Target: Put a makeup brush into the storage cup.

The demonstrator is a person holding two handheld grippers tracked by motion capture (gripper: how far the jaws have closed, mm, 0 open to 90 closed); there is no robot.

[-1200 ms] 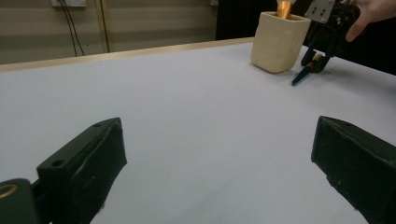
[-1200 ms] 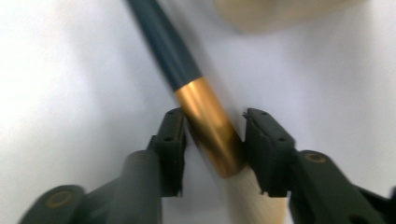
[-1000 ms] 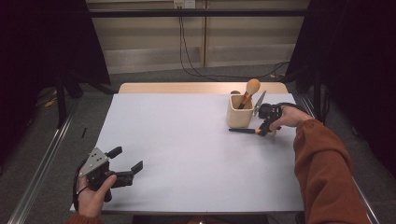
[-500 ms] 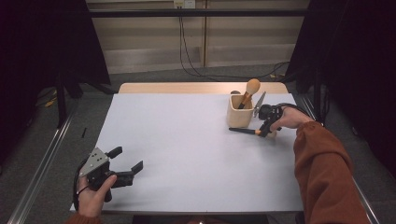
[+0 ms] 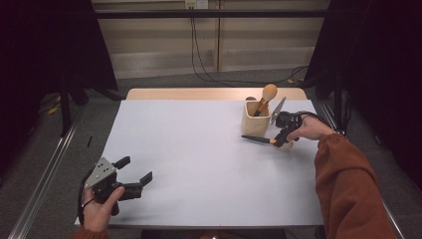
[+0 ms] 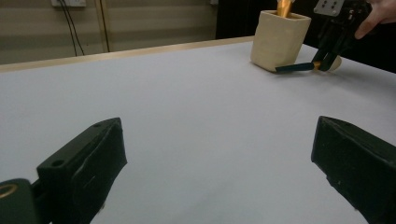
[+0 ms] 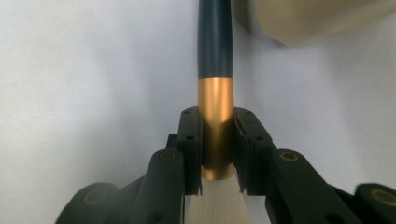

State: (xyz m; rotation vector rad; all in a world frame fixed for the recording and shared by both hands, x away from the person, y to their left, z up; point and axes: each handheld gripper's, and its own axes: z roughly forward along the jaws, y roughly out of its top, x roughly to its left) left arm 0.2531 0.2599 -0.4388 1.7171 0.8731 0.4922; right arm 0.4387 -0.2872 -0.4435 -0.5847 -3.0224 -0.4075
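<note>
Right gripper [image 7: 215, 154] jaws clamped on brush [image 7: 215, 70] gold collar — dark handle ahead, bristles behind, beside cup [image 5: 256, 117]

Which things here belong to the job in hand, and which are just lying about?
In the job:
- right hand-held gripper, shut on the brush at its gold ferrule
- beige holder beside it, with a wooden utensil standing in it

Standing by:
- left hand-held gripper, open at the near table edge
</note>
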